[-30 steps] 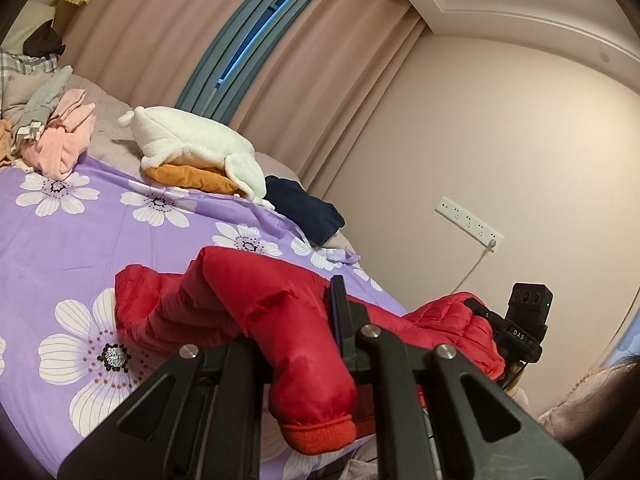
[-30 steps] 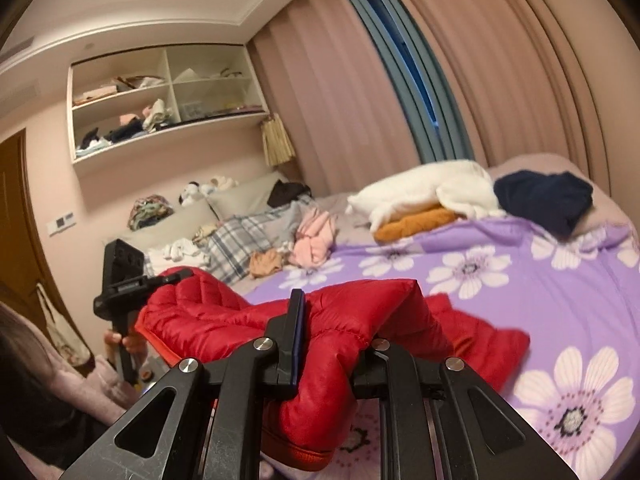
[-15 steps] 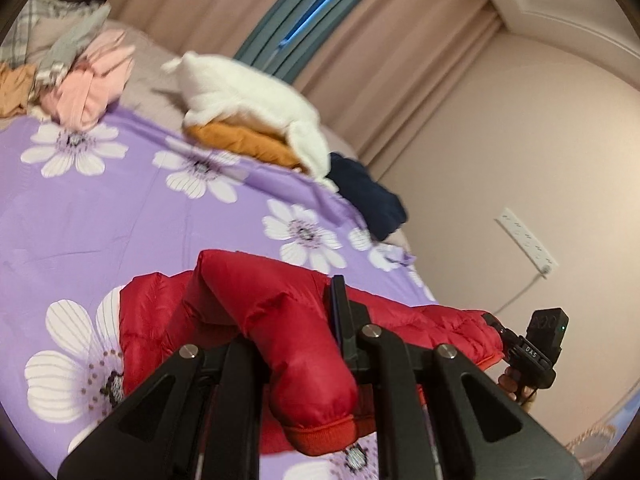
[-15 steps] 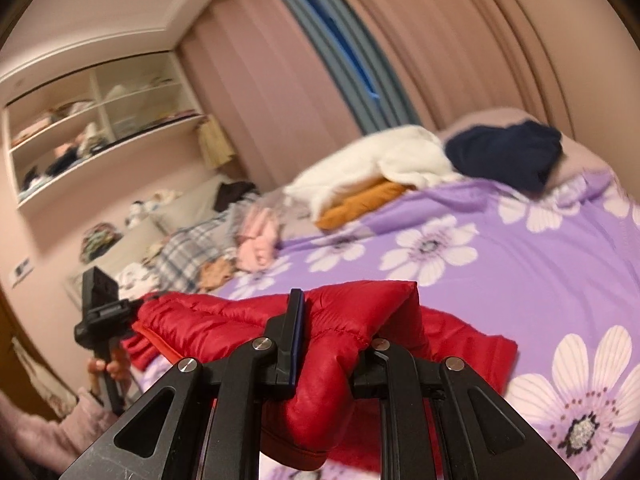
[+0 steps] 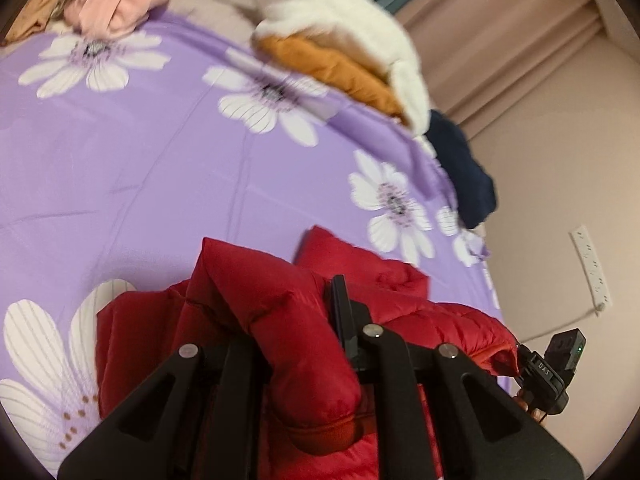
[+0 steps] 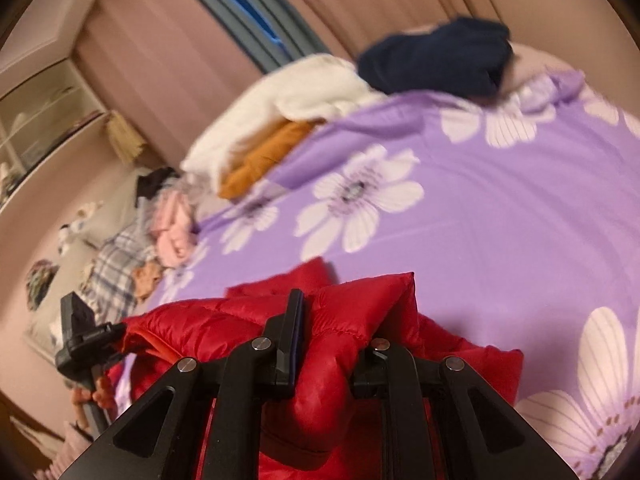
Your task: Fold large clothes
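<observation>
A red puffer jacket point(image 5: 288, 320) lies bunched on the near part of the purple flowered bedsheet point(image 5: 160, 168). My left gripper point(image 5: 280, 320) is shut on a thick fold of it; one black finger point(image 5: 340, 312) shows, the other is buried in the fabric. In the right wrist view the same jacket point(image 6: 340, 320) bulges between the fingers of my right gripper point(image 6: 336, 332), which is shut on another fold. Each gripper shows in the other's view: the right one point(image 5: 554, 364) at the jacket's right end, the left one point(image 6: 80, 336) at its left end, held by a hand.
At the bed's far side lie a white fleece point(image 5: 340, 28) over an orange garment point(image 5: 340, 72), a navy garment point(image 5: 464, 168) and a heap of pink clothes point(image 5: 120, 4). A socket strip point(image 5: 592, 264) hangs on the wall to the right. Curtains point(image 6: 168, 48) stand behind the bed.
Both grippers have moved forward and down over the bed, carrying the red jacket with them and tilting towards the sheet. The jacket's held folds now sit lower, close to the sheet.
</observation>
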Action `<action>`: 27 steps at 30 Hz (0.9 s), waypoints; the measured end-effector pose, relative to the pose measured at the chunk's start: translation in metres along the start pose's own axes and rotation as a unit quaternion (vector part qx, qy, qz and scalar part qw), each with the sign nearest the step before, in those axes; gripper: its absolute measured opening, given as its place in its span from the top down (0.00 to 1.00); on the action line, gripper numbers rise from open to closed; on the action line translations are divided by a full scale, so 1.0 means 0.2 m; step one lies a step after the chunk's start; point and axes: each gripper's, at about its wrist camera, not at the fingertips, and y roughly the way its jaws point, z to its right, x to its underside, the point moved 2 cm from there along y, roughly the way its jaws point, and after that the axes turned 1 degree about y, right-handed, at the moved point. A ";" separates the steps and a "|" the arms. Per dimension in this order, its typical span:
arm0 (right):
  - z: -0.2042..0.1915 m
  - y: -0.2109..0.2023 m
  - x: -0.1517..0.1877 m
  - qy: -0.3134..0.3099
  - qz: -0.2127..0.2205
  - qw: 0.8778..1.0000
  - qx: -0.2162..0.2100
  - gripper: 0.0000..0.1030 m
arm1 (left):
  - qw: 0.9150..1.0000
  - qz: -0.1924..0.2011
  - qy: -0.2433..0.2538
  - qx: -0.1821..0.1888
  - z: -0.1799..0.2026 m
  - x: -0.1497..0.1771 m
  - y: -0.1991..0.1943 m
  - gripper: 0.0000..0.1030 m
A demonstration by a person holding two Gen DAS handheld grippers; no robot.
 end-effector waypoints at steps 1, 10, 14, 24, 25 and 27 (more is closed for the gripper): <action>0.02 0.03 0.00 0.006 -0.006 1.000 0.008 0.83 | 1.000 -0.006 -0.003 -0.011 -0.02 0.00 0.04 0.87; 0.16 0.20 0.05 0.063 -0.049 0.996 0.042 0.83 | 0.997 -0.044 -0.017 -0.054 -0.12 0.00 0.26 0.83; 0.22 0.23 0.05 0.104 -0.056 0.993 0.019 0.83 | 0.997 -0.050 -0.039 -0.041 -0.17 0.00 0.29 0.82; 0.21 0.13 -0.04 0.168 -0.044 0.984 -0.041 0.48 | 0.997 -0.022 -0.076 -0.008 -0.11 -0.12 0.11 0.25; 0.20 0.11 -0.06 0.173 -0.037 0.983 -0.046 0.42 | 0.997 -0.009 -0.075 -0.008 -0.10 -0.14 0.08 0.22; 0.19 0.07 -0.09 0.174 -0.024 0.983 -0.047 0.39 | 0.997 0.010 -0.066 -0.028 -0.09 -0.17 0.02 0.22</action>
